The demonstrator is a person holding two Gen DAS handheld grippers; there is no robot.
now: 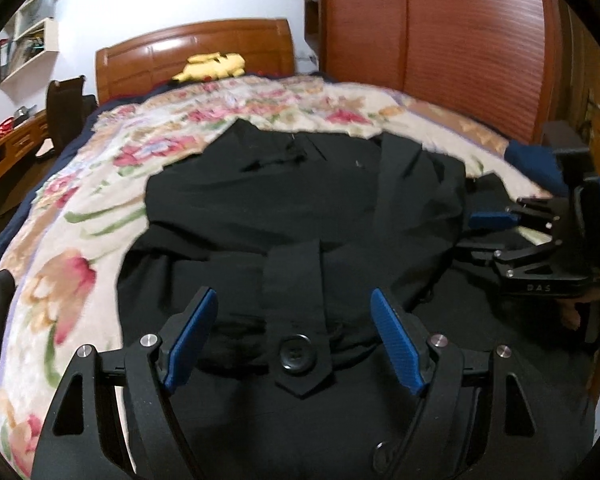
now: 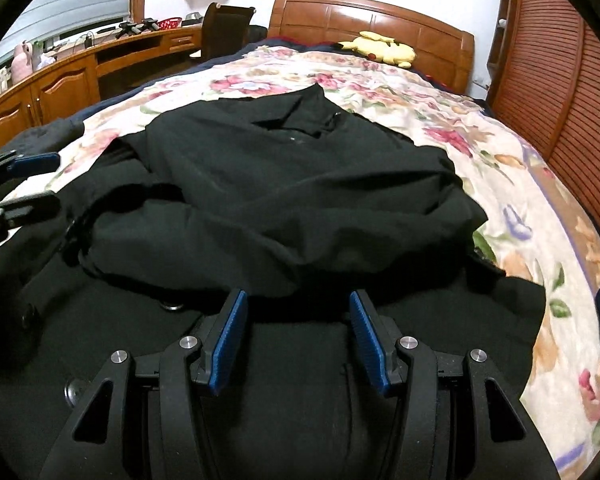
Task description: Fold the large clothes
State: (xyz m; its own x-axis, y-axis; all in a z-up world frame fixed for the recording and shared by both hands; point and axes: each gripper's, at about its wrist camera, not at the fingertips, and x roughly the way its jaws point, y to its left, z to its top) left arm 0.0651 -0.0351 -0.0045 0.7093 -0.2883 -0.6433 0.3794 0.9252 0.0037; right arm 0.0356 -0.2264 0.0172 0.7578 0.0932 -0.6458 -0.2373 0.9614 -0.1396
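Black coat (image 1: 300, 208), spread on the floral bedspread (image 1: 80, 208) toward twelve o'clock, could be bunched if only its buttoned tab (image 1: 298, 320) is pinched by the open, empty left gripper (image 1: 292, 336), the right gripper (image 2: 298, 336) likewise open and empty.

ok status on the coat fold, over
Left gripper open over the buttoned strap, right gripper open, both empty. Black coat partly folded on the floral bedspread. Nothing in the way.

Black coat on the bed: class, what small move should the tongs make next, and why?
Probably lower the left tongs onto the buttoned strap and close. They gape on both sides of it, gripping nothing, and the black coat lies only partly folded on the floral bedspread.
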